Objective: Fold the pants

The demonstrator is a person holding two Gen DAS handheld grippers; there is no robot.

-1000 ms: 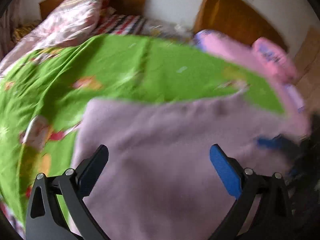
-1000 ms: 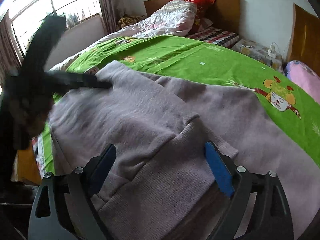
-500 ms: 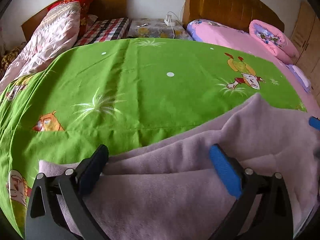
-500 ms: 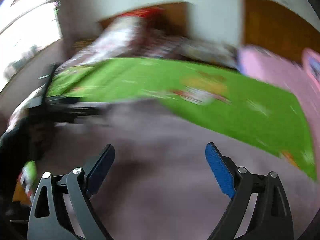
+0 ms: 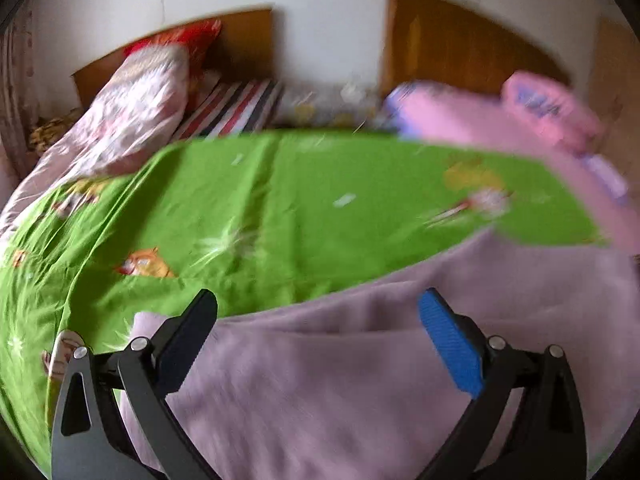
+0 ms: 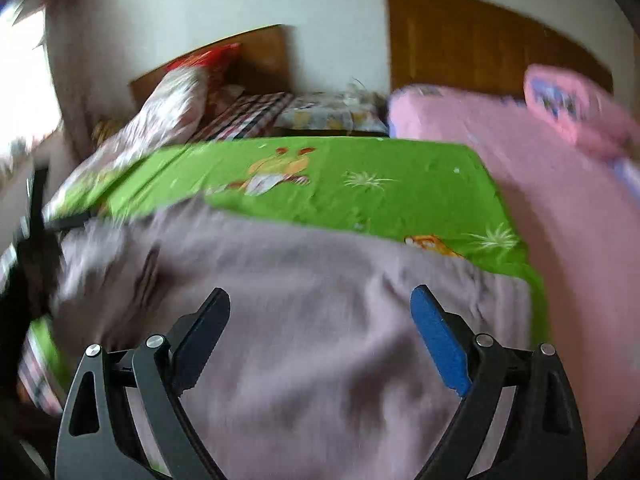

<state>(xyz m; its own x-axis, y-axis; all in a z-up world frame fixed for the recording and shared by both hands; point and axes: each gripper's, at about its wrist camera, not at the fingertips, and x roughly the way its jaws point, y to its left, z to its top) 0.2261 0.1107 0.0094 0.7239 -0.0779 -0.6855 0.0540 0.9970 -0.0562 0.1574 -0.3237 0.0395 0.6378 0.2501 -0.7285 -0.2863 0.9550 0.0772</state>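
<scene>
The mauve fleece pants [image 5: 340, 380] lie spread on the green cartoon-print bedsheet [image 5: 280, 208], filling the near part of both views; they also show in the right wrist view [image 6: 312, 320]. My left gripper [image 5: 318, 306] is open and empty, its fingers over the pants near their far edge. My right gripper [image 6: 320, 304] is open and empty above the pants. The left gripper's dark arm [image 6: 34, 240] shows blurred at the left edge of the right wrist view. Both views are motion-blurred.
A floral quilt [image 5: 132, 112] and red pillow [image 5: 180, 36] lie at the wooden headboard [image 5: 244, 40]. A second bed with pink bedding [image 6: 540, 184] adjoins on the right. A window [image 6: 24, 80] is at the far left.
Both grippers have swung their view across the bed and stay open. The pants now lie flatter, with more green sheet showing beyond them in both views.
</scene>
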